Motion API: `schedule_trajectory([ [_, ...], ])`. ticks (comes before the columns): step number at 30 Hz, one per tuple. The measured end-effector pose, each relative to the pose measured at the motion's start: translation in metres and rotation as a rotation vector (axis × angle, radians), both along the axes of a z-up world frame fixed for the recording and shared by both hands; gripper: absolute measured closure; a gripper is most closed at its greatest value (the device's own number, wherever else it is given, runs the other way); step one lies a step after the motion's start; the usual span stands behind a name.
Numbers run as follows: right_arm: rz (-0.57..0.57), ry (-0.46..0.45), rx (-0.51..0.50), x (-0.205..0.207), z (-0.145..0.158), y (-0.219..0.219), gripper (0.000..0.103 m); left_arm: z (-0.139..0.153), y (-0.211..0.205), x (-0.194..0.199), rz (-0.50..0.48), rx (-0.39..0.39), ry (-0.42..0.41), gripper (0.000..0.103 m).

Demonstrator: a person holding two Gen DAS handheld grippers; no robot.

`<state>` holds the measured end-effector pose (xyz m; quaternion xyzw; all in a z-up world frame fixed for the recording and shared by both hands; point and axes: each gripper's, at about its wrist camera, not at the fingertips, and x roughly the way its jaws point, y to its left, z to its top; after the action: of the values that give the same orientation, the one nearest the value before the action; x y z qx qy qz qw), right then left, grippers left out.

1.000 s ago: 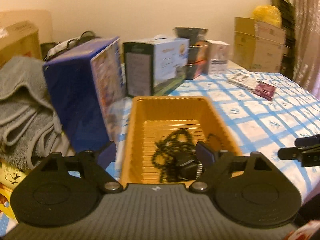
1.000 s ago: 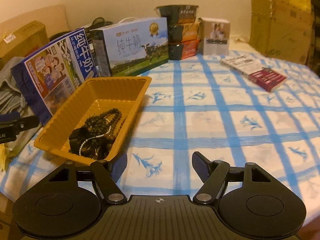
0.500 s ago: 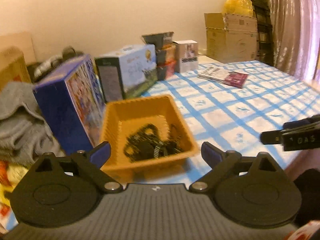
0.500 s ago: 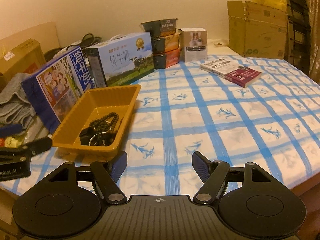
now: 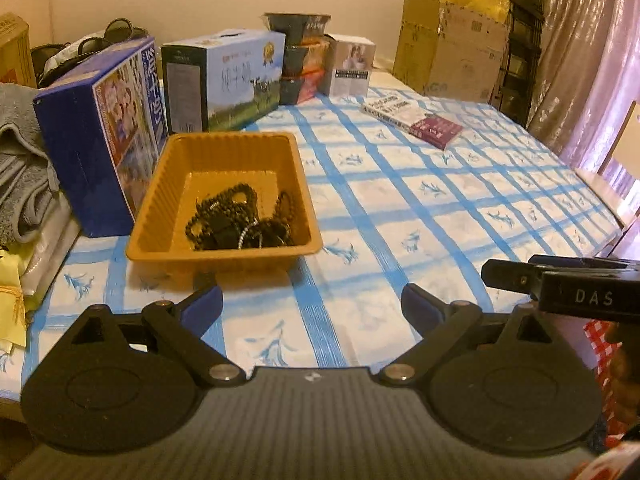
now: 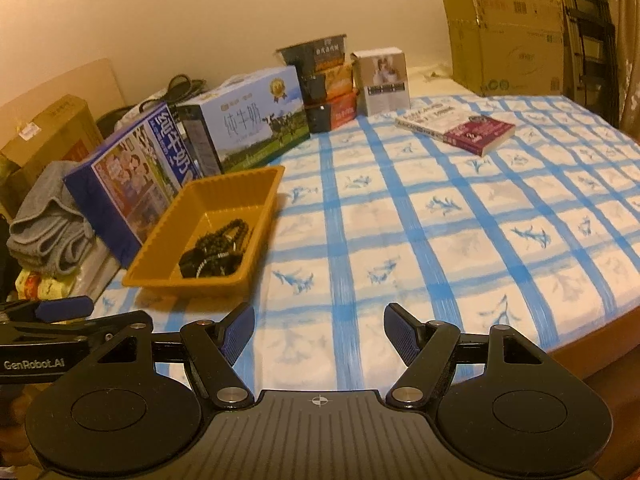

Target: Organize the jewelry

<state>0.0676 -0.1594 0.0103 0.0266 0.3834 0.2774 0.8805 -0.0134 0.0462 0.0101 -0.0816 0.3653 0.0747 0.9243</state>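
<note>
An orange plastic tray [image 5: 160, 216] [image 6: 160, 236] sits on the blue-checked tablecloth at the left. Inside it lies a tangle of dark bead necklaces [image 5: 236, 220] [image 6: 218, 248] with a small black piece and a silvery chain. My left gripper [image 5: 312, 308] is open and empty, held back from the tray's near rim. My right gripper [image 6: 319, 330] is open and empty over the tablecloth, to the right of the tray. Each gripper shows at the edge of the other's view.
A dark blue carton [image 5: 100, 132] and a milk carton [image 5: 224, 76] stand behind the tray. Grey towels [image 5: 20, 168] lie at the left. Stacked food boxes [image 6: 328, 84], a small white box [image 6: 384, 80] and a book [image 6: 460, 128] sit farther back. Cardboard boxes [image 6: 508, 40] stand at the far right.
Both grippers have pulled back and up from the tray. The left gripper, over the tray a second ago, now sits well short of it with wider jaws. The beads stay in the tray.
</note>
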Motion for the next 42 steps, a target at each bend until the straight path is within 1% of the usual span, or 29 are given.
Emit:
schedule_trajectory([
  [7,-0.007,0.043,-0.024,0.001,-0.013,-0.007,0.031,-0.007,-0.007,0.006,-0.006,0.008,0.029,0.008],
  [14,-0.005,0.066,-0.030,0.004,-0.016,-0.010,0.031,-0.013,-0.011,0.014,-0.011,0.013,0.049,0.008],
  [42,-0.016,0.080,-0.039,0.005,-0.019,-0.010,0.031,-0.017,-0.015,0.022,-0.022,0.012,0.056,0.008],
])
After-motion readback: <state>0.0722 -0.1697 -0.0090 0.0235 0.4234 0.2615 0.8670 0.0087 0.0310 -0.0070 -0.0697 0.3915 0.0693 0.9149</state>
